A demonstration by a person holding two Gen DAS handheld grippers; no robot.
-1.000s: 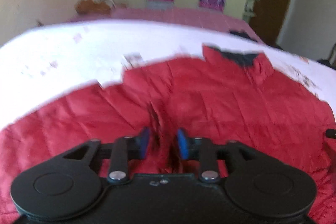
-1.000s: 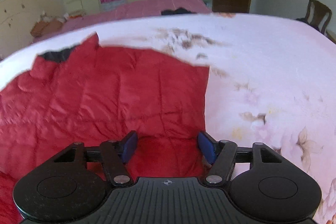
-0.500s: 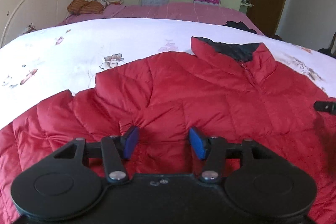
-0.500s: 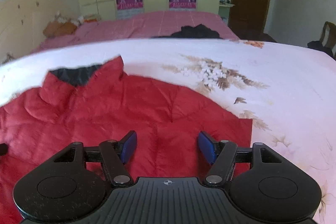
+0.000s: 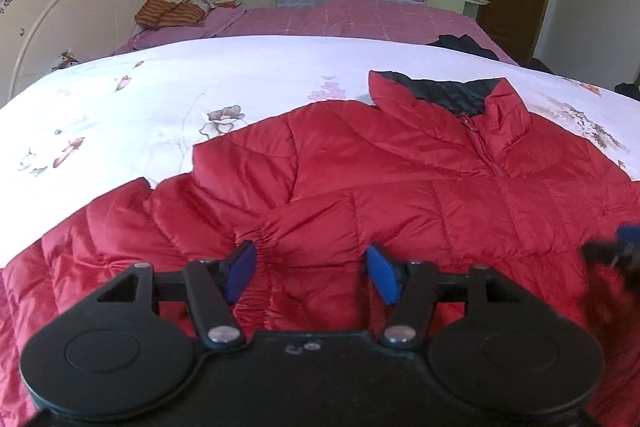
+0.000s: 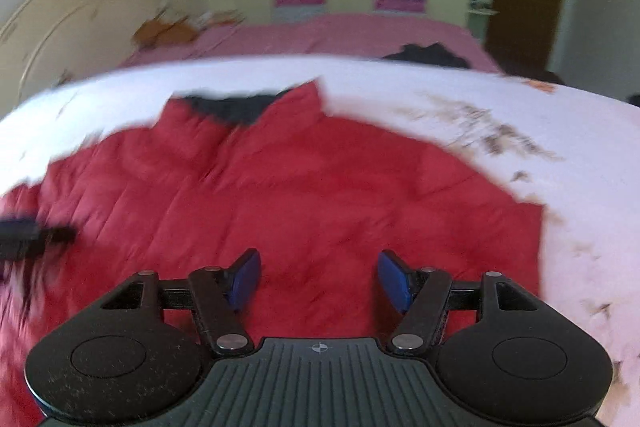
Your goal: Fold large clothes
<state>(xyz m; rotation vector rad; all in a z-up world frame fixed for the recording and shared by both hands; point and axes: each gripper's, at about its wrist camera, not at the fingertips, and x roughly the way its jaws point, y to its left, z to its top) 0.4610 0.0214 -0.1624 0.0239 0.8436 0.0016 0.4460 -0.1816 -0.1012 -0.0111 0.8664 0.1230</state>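
Now the left gripper point(image 5: 310, 273) is letting go, fingers opening over the red jacket point(image 5: 400, 187); right gripper point(image 6: 318, 279) is wide and empty, near the white bedsheet point(image 5: 200, 87)

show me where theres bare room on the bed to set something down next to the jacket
Bare floral sheet lies left of the red jacket, between its sleeve and the headboard, and beyond its collar toward the pink bedspread. In the right wrist view, sheet is also bare right of the jacket. The near middle is crowded.
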